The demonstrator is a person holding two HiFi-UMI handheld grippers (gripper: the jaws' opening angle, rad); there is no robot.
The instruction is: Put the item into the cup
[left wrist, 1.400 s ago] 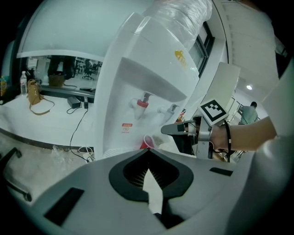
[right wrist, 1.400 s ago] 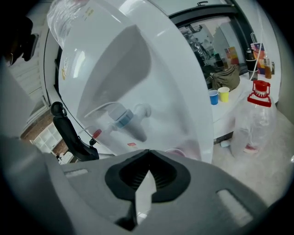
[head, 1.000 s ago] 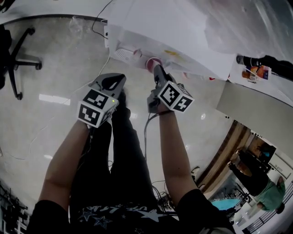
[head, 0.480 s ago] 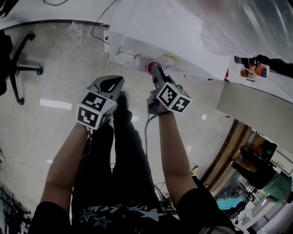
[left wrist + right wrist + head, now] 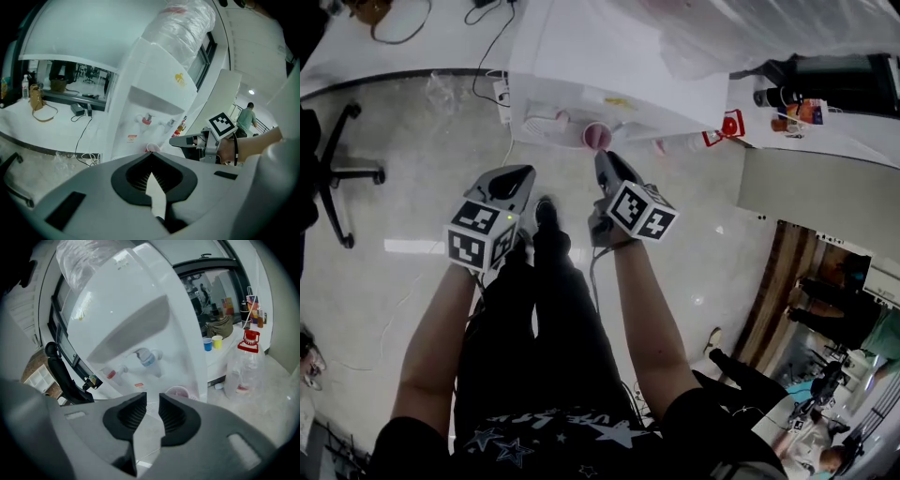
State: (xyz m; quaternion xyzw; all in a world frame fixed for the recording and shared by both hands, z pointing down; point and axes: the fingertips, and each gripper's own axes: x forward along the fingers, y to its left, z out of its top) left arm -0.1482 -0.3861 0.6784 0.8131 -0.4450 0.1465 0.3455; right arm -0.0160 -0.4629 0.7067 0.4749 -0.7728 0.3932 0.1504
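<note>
The pink cup (image 5: 596, 137) stands on the ledge of the dispenser (image 5: 609, 66), below the taps, probably so that it catches what they pour; the right gripper (image 5: 607, 164) points at it from just beside, its jaws a narrow gap apart with nothing between them, likely lined up for the cup or a tap; the left gripper (image 5: 516, 178) hangs back and lower, jaws together at the tips and empty, seemingly idle. No item for the cup shows in either gripper, and what it is cannot be told. Counted: one pink cup, two taps, red (image 5: 110, 374) and blue (image 5: 146, 359); two grippers; two more cups, blue (image 5: 207, 344) and yellow (image 5: 217, 341), well apart on a tabletop (image 5: 232, 348).
</note>
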